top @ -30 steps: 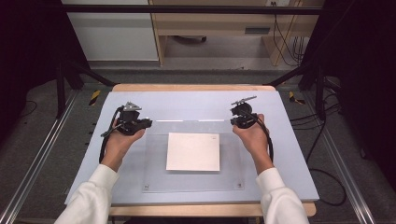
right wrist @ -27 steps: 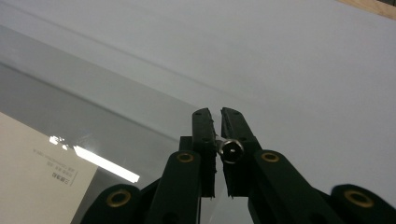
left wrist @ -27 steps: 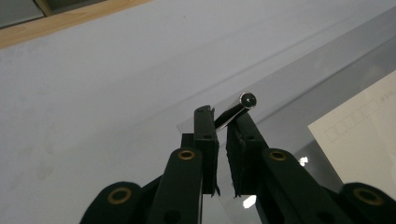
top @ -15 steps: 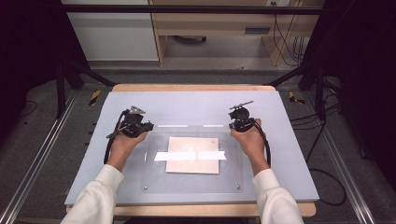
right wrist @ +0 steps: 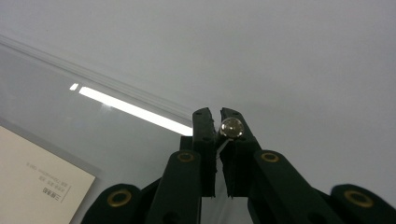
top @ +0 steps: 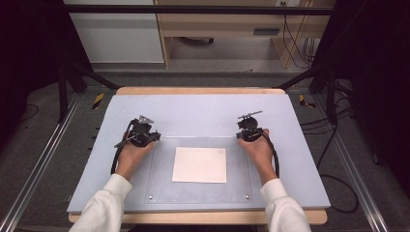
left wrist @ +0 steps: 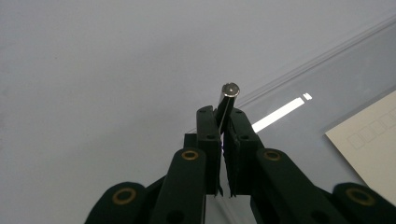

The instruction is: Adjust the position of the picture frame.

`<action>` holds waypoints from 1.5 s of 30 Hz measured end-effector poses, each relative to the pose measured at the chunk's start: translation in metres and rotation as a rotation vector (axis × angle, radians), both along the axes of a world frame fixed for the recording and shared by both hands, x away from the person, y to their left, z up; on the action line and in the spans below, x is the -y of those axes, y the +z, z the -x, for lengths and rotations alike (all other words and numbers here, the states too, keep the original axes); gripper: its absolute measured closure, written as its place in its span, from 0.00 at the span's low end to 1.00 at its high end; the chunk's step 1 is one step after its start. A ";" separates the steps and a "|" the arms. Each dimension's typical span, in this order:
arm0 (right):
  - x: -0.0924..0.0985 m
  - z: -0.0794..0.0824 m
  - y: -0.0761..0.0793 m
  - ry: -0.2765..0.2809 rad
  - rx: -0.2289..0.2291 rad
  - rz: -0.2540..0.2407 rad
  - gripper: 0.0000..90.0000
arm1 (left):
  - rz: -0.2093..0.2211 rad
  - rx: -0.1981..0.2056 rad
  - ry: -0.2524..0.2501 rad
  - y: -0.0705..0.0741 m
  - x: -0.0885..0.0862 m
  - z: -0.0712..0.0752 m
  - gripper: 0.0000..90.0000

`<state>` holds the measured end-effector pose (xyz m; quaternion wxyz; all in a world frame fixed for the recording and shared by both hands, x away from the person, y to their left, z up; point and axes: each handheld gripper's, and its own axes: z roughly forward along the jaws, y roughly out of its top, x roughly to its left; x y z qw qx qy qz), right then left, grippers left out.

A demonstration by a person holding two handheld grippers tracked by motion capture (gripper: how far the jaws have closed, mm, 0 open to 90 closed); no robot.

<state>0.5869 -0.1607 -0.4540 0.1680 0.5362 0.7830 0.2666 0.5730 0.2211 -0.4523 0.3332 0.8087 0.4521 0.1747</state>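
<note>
both grippers, left (top: 145,137) and right (top: 247,133), pinch the clear acrylic sheet's (top: 159,188) twelve-o'clock corners, now lowered flat over the paper card (top: 200,164), nearly placed.

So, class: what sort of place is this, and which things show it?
Probably a lab or workshop: a work table inside a black metal frame, loose cables on the floor, and handheld grippers, left and right.

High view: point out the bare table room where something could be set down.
Free: the broad strip of blue-grey table beyond both grippers, and the margins left and right of the clear sheet. Crowded: the sheet's far corners, where the left gripper and right gripper are clamped on it, and its middle, under the white card.
</note>
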 end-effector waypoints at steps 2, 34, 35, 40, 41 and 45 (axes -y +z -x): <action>0.000 0.000 -0.001 -0.005 0.000 -0.005 0.94 | -0.001 0.002 -0.001 0.000 0.000 0.000 0.94; 0.011 0.028 0.002 0.063 0.325 -0.045 0.94 | 0.040 0.265 0.044 0.000 0.002 0.026 0.40; 0.011 0.028 0.002 0.058 0.323 -0.049 0.94 | 0.045 0.267 0.041 0.000 0.003 0.026 0.39; 0.012 0.027 0.002 0.056 0.311 -0.059 0.95 | 0.087 0.263 0.023 0.000 0.007 0.026 0.26; 0.012 0.027 0.003 0.057 0.311 -0.059 0.95 | 0.076 0.272 0.013 -0.001 0.009 0.027 0.24; 0.011 0.027 0.003 0.044 0.300 -0.067 0.95 | 0.084 0.285 0.037 -0.001 0.012 0.026 0.26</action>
